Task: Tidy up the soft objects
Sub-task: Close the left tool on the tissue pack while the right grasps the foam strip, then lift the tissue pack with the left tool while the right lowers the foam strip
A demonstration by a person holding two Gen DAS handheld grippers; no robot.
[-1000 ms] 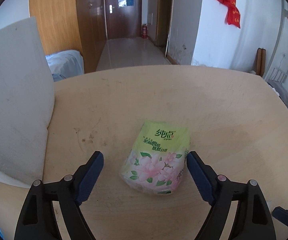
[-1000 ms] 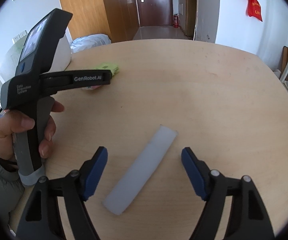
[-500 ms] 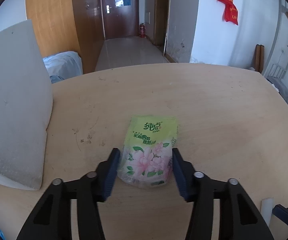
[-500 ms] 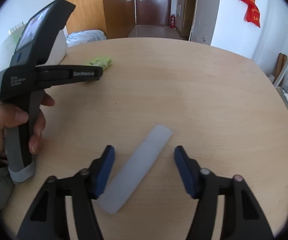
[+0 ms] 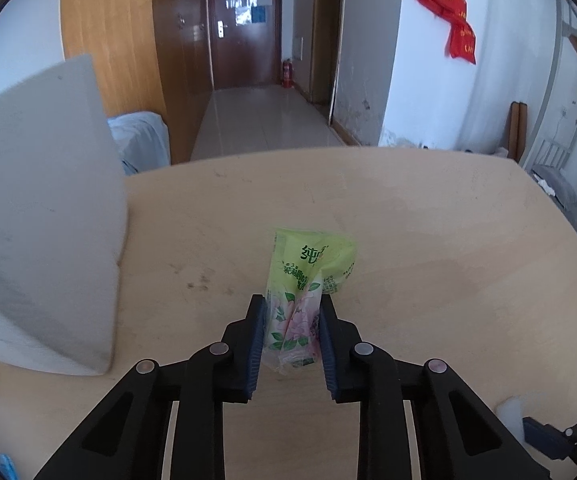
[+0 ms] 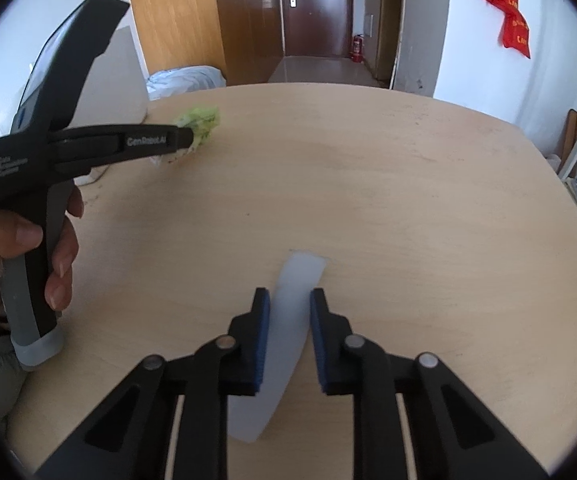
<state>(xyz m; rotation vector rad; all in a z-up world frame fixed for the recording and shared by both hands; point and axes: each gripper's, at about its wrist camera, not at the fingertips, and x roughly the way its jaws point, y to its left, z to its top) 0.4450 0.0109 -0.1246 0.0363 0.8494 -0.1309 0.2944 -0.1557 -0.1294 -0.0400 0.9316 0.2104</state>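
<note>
Green tissue pack (image 5: 302,300) sits pinched between my left gripper (image 5: 291,336) jaws; white foam strip (image 6: 284,332) lies lengthwise between my right gripper (image 6: 288,340) jaws, both just closing on the tabletop (image 6: 408,200).

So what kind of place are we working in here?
Probably a dorm-style room: a metal bunk-bed frame at the right, a wooden table, and a corridor with a fire extinguisher before a dark door.

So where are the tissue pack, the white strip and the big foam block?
tissue pack (image 5: 312,258): left wrist view, green upper part.
white strip (image 6: 302,276): right wrist view, far end.
foam block (image 5: 44,208): left wrist view, broad face.
</note>
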